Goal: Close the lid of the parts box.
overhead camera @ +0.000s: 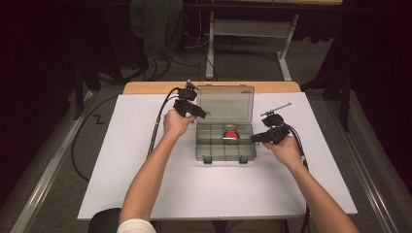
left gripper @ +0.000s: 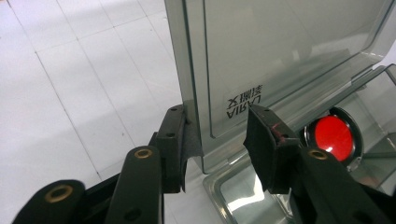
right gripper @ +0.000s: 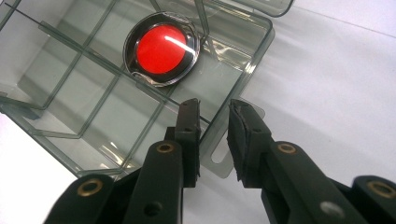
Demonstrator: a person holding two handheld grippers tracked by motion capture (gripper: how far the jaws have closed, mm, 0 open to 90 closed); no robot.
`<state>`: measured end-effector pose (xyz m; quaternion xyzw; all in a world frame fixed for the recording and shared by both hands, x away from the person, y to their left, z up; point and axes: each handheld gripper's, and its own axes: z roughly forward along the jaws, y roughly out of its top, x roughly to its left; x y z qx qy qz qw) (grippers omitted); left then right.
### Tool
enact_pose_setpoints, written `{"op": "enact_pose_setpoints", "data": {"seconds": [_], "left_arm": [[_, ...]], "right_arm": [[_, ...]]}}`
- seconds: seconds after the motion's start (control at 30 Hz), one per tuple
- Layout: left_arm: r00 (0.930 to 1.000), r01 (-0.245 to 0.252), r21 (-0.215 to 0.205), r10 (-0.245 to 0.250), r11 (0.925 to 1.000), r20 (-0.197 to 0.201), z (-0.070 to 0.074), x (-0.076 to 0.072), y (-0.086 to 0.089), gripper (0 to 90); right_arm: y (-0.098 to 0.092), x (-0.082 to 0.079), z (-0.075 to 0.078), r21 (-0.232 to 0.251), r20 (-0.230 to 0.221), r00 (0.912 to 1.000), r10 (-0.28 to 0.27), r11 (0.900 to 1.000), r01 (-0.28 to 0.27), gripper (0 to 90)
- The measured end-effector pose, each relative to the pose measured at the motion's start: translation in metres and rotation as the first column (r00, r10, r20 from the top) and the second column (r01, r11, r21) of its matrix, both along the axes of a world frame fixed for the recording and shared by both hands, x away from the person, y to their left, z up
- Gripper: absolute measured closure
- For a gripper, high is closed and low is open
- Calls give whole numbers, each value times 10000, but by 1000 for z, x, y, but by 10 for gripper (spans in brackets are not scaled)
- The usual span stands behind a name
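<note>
Nearest, at the bottom of the high view: two forearms (overhead camera: 145, 179) reaching up over the white table (overhead camera: 121, 194), one to each side of the work, apparently to split the job between a bracing hand and a working hand.

Next, right of centre: right gripper (overhead camera: 253, 139) at the right wall of the smoky clear box (overhead camera: 214, 154). In the right gripper view, right gripper (right gripper: 214, 109) with jaws apart, straddling that wall beside a latch tab (right gripper: 219, 161), one jaw inside the box (right gripper: 252, 51), one outside. No squeeze visible. Probably parked there to keep the base from sliding or tipping.

Inside the box, toward its right half, in a back compartment: the red disc (overhead camera: 231, 134), round, dark-rimmed and glossy, lying flat. Seen upper centre in the right gripper view as the red disc (right gripper: 161, 49), and at right in the left gripper view (left gripper: 332, 137). Touched by neither gripper.

Farther up, left of centre: left gripper (overhead camera: 201, 114) at the left edge of the lid (overhead camera: 226, 102), with the lid standing open and roughly upright behind the base. In the left gripper view, left gripper (left gripper: 215, 116) astride that edge of the lid (left gripper: 280, 56): left pad against or just beside the outer face, right pad clearly off the inner face. Jaws apart, then, not yet clamped. Placed low near the hinge corner, seemingly for a grip to swing the lid.

Farthest: a wooden edge (overhead camera: 145, 87) behind the white sheet, then dim floor and a table frame (overhead camera: 252, 29).
</note>
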<state>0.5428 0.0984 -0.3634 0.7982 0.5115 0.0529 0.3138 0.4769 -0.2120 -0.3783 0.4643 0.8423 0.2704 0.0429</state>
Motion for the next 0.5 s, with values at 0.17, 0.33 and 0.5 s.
{"op": "enact_pose_setpoints", "data": {"seconds": [0.17, 0.33, 0.5], "left_arm": [[9999, 97, 75, -98, 9999, 58, 2, -3, 1, 628], [9998, 118, 176, -120, 9998, 145, 3, -5, 1, 642], [9997, 154, 158, -157, 9998, 179, 3, -7, 1, 645]], "right_arm": [[0, 0, 0, -2, 20, 10000, 9, 10000, -9, 765], [0, 0, 0, -7, 38, 10000, 21, 10000, -21, 765], [0, 0, 0, 0, 42, 10000, 20, 10000, -20, 765]]}}
